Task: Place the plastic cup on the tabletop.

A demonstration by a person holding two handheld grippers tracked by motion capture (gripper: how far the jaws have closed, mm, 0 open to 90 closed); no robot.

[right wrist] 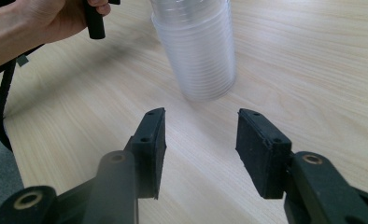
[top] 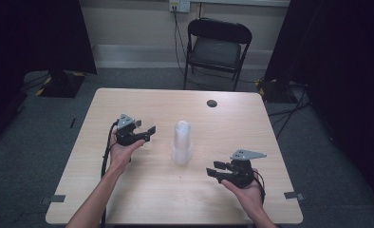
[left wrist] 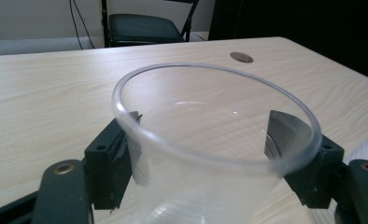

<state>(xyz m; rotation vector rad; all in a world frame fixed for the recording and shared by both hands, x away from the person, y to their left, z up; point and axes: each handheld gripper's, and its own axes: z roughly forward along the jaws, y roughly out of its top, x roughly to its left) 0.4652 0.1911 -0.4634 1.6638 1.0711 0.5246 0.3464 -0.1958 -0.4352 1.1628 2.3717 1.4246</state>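
Observation:
A tall stack of clear plastic cups (top: 182,142) stands upside down in the middle of the wooden table (top: 142,199). My left gripper (top: 146,131) is held left of the stack, shut on a single clear cup (left wrist: 205,196) whose rim faces away from the gripper's camera; its jaws press the cup's sides. My right gripper (top: 217,171) hovers to the right of the stack and nearer the front edge, open with nothing between its fingers. In the right gripper view the stack (right wrist: 196,51) stands just beyond that gripper (right wrist: 201,126), with the person's left hand (right wrist: 46,18) at the upper left.
A dark round grommet (top: 211,103) sits in the table's far side. A black folding chair (top: 218,45) stands behind the table. Black curtains hang on both sides. Cables trail from both grippers over the front edge.

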